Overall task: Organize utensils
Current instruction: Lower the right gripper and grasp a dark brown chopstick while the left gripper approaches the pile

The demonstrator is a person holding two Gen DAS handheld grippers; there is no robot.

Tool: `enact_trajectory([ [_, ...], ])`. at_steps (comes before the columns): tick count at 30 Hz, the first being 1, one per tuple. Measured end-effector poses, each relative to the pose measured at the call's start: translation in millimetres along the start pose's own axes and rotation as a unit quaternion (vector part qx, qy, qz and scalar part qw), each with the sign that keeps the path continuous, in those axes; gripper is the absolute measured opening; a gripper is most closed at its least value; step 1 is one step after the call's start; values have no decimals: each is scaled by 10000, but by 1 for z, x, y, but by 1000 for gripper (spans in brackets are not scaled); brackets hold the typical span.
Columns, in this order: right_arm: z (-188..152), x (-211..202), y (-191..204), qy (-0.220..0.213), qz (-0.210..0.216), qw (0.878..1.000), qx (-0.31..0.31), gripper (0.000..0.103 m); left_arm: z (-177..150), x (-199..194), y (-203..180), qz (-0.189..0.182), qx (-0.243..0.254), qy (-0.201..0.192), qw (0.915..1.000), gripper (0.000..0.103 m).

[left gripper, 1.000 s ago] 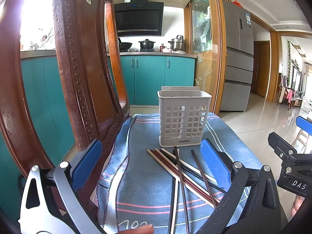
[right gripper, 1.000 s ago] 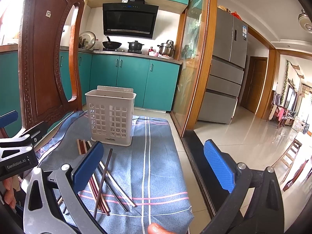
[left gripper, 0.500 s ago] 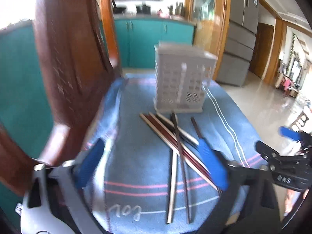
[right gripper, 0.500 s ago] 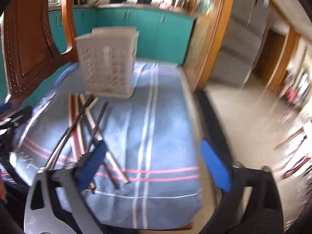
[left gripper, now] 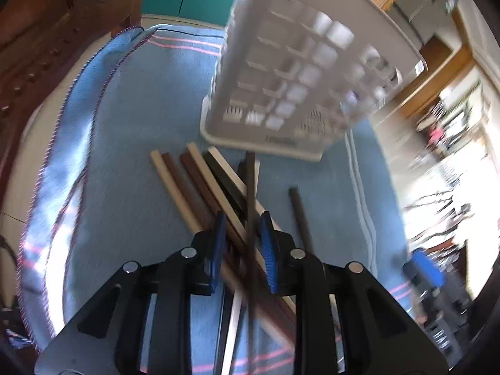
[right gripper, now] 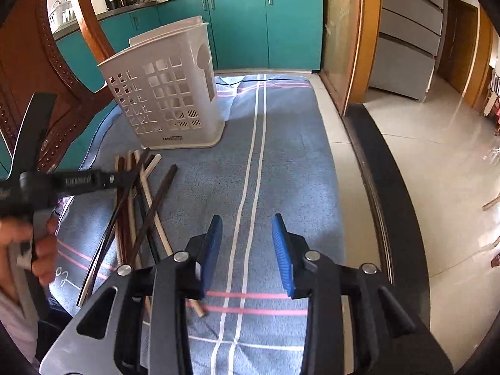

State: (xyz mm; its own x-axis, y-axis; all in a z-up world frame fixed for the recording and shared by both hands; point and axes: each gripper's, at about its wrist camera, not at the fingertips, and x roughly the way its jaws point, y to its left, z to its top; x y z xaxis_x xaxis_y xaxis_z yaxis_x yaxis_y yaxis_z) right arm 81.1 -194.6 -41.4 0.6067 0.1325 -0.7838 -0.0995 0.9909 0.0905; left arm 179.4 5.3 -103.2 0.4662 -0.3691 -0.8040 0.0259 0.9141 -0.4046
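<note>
Several chopsticks (left gripper: pixel 193 187), brown, cream and black, lie crossed in a pile on a blue striped cloth (left gripper: pixel 131 156). Behind the pile stands a white perforated utensil basket (left gripper: pixel 297 72). My left gripper (left gripper: pixel 243 228) points down at the pile with its jaws closing. A dark chopstick and some others run between its blue pads (left gripper: pixel 218 243), which still show gaps. In the right wrist view the chopsticks (right gripper: pixel 137 206) sit left of my right gripper (right gripper: pixel 246 222), in front of the basket (right gripper: pixel 165 93). The right jaws are closing over bare cloth with nothing between them.
A carved wooden chair back (right gripper: pixel 18 62) rises along the cloth's left side. A hand (right gripper: pixel 37 243) holds the left gripper's black body (right gripper: pixel 78 181). The table's dark right edge (right gripper: pixel 384 206) drops to a tiled floor. Teal cabinets (right gripper: pixel 265 28) stand behind.
Both grippers have tipped downward and come closer to the cloth, and both pairs of jaws have narrowed. The left gripper now straddles the chopstick pile.
</note>
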Motion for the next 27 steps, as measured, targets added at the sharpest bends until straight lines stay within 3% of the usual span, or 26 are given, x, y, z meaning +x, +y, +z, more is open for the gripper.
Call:
enact_trajectory([
  [2,2,7,0,46,51,10000,-18,35,2,4,7,-430,-232,44,9988,8],
  [4,5,15,1,108,105,9999,-24,35,2,12,9,-715,-380,132,9966,8],
  [6,11,23,6,192,251,9995,-19,35,1,11,4,-573,-332,130,9977,7],
  [11,21,36,23,327,607,9976,-52,35,-6,-21,-1,-452,-79,-462,9979,2],
  [12,24,40,28,356,630,9973,-80,35,-8,-28,5,-292,-99,-551,9980,2],
  [15,32,54,41,498,689,9963,-159,35,-12,-42,17,-333,-284,-664,9968,2],
  [20,45,88,61,996,802,9917,-114,35,-16,-33,26,194,-436,-331,9983,7],
  [23,49,95,69,987,810,9917,-161,35,-19,-31,28,267,-487,-185,9983,10],
  [25,53,94,71,974,854,9913,-223,13,-19,-28,27,155,-509,-77,9986,11],
  [27,53,94,69,995,817,9914,-252,8,-16,-19,36,-49,-548,21,9985,11],
])
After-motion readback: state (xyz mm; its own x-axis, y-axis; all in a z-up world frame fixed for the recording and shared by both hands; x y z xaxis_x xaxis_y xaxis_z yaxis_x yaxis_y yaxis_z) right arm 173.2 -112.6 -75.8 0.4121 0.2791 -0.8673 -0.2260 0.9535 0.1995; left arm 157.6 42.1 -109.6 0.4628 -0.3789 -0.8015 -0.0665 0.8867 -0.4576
